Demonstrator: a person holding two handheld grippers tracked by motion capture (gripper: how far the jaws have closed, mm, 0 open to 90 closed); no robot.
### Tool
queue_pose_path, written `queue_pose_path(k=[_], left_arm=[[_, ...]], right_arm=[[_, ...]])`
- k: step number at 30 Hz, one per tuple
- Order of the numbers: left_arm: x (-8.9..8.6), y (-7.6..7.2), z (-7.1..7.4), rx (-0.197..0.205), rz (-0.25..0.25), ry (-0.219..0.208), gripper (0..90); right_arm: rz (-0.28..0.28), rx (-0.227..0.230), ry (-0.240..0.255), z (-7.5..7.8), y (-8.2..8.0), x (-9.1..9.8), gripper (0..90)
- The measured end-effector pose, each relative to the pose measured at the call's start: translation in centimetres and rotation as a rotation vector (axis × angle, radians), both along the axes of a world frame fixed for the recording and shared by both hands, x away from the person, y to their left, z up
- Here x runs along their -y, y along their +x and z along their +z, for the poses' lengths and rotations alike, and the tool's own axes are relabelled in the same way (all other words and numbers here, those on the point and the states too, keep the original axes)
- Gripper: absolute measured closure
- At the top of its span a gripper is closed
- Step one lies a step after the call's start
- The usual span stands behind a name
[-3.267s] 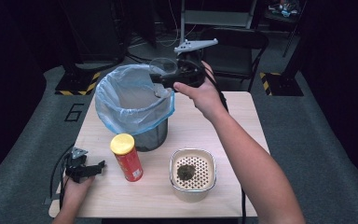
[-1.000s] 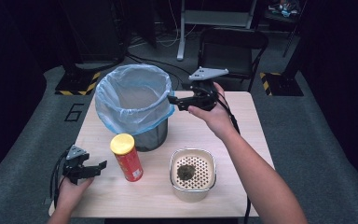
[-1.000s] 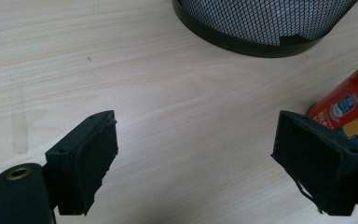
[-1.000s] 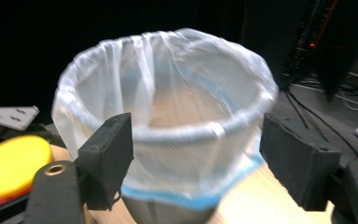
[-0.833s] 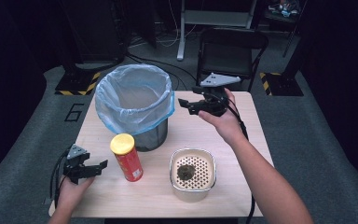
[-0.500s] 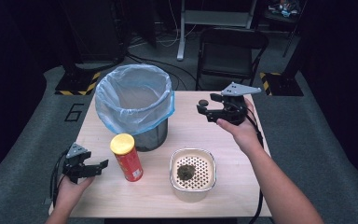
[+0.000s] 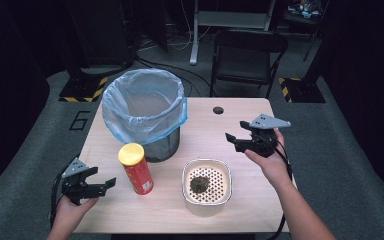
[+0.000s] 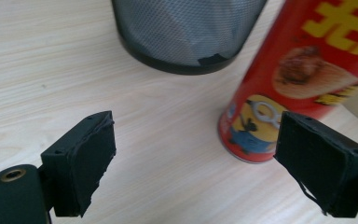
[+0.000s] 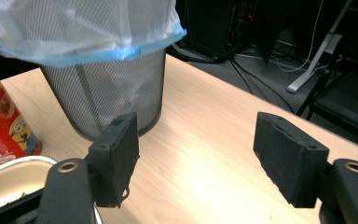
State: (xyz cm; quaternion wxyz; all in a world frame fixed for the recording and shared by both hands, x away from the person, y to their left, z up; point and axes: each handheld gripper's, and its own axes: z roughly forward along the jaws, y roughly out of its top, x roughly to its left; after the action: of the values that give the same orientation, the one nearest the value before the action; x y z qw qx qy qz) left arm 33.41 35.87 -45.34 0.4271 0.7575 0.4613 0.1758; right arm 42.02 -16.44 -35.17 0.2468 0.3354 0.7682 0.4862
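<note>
A light wooden table is seen from above, carrying everything in the scene. The largest thing on it is a black mesh waste bin lined with a pale blue plastic bag; it stands ahead of the left gripper's fingers and well off to the far side of the right gripper's fingers. In the right gripper view the bin is seen beyond the fingers, apart from them, with the bag's rim folded over its top.

A white square strainer bowl holding a dark clump is placed near the table's front edge, below and to the side of the right gripper's fingers, not touched by them; its rim is seen just beside the one finger in the right gripper view.

A red crisp can with a yellow lid stands upright between the bin and the left gripper. In the left gripper view the can is seen ahead of the fingers and close to the one at the right of that view, with bare table between the two fingers.

The left gripper is held low at the table's near left corner; its fingers are spread wide, have just been opening, and nothing is held between them. The right gripper is held above the table's right side, its fingers parted and empty, with only table seen between them
</note>
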Motion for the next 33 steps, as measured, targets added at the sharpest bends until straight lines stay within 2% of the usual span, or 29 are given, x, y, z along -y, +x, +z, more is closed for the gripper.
queue_pose_path(k=[4, 5, 6, 8, 10, 11, 12, 13, 14, 15, 18, 20, 21, 23, 24, 25, 26, 28, 30, 31, 33], left_arm=[[0.7, -0.8, 0.2, 0.015, -0.039, -0.003, 11.6], [0.8, -1.0, 0.3, 0.017, -0.055, -0.002, 11.6], [1.1, -1.3, 0.3, 0.018, -0.077, -0.001, 11.6], [1.6, -1.5, 0.2, 0.024, -0.088, -0.006, 11.6], [2.1, -1.7, 0.2, 0.012, -0.103, -0.019, 11.6], [2.3, -1.7, 0.2, 0.015, -0.115, -0.014, 11.6], [2.6, -1.8, 0.1, 0.021, -0.108, -0.034, 11.6], [2.8, -1.8, 0.2, 0.017, -0.121, -0.036, 11.6], [3.2, -1.7, 0.2, 0.016, -0.13, -0.04, 11.6], [3.4, -1.6, 0.1, 0.022, -0.128, -0.04, 11.6], [4.2, -1.1, 0.1, 0.0, -0.147, -0.031, 11.8], [4.6, -0.7, 0.2, 0.004, -0.157, -0.029, 11.8], [4.8, -0.4, 0.3, 0.013, -0.17, -0.013, 11.8], [5.1, -0.1, 0.2, 0.013, -0.168, -0.015, 11.8], [5.3, 0.1, 0.1, 0.011, -0.158, -0.033, 11.8], [5.4, 0.3, 0.0, 0.015, -0.165, -0.024, 11.8], [5.7, 0.5, -0.2, 0.011, -0.152, -0.043, 11.8], [5.9, 0.9, -0.3, 0.019, -0.167, -0.018, 11.8], [6.2, 1.2, -0.7, 0.014, -0.164, -0.027, 11.8], [6.2, 1.4, -0.9, 0.012, -0.171, -0.016, 11.9], [6.4, 1.6, -1.3, 0.026, -0.177, -0.013, 11.9]], right_arm=[[-0.034, -0.012, 0.009, -1.7, -0.8, 0.7, 29.9], [-0.047, -0.012, -0.003, -2.0, -1.0, 0.8, 29.9], [-0.063, -0.007, -0.012, -2.4, -1.3, 1.0, 29.9], [-0.097, 0.017, -0.012, -3.0, -1.7, 1.4, 29.9], [-0.121, 0.022, -0.011, -3.3, -1.8, 1.8, 29.9], [-0.128, 0.011, -0.007, -3.4, -1.7, 2.0, 29.7], [-0.117, -0.01, -0.019, -3.4, -1.5, 2.0, 29.1], [-0.118, -0.024, -0.042, -3.4, -1.4, 2.1, 28.9], [-0.132, -0.02, -0.053, -3.4, -1.4, 2.2, 28.9], [-0.142, -0.025, -0.04, -3.4, -1.5, 2.4, 28.9], [-0.14, -0.032, -0.021, -3.6, -1.6, 2.7, 29.0], [-0.151, -0.034, -0.019, -3.9, -1.6, 2.9, 29.0], [-0.155, -0.033, -0.017, -4.0, -1.6, 2.9, 29.0], [-0.161, -0.039, -0.008, -4.3, -1.6, 3.1, 29.0], [-0.162, -0.038, -0.005, -4.3, -1.6, 3.2, 29.0], [-0.168, -0.036, 0.002, -4.4, -1.7, 3.4, 29.0], [-0.168, -0.031, 0.003, -4.4, -1.7, 3.5, 29.0], [-0.175, -0.029, 0.007, -4.4, -1.8, 3.6, 29.0], [-0.176, -0.028, 0.019, -4.3, -1.8, 3.8, 29.0], [-0.176, -0.025, 0.024, -4.3, -1.9, 3.9, 29.0], [-0.176, -0.023, 0.026, -4.3, -1.9, 3.9, 29.0]])
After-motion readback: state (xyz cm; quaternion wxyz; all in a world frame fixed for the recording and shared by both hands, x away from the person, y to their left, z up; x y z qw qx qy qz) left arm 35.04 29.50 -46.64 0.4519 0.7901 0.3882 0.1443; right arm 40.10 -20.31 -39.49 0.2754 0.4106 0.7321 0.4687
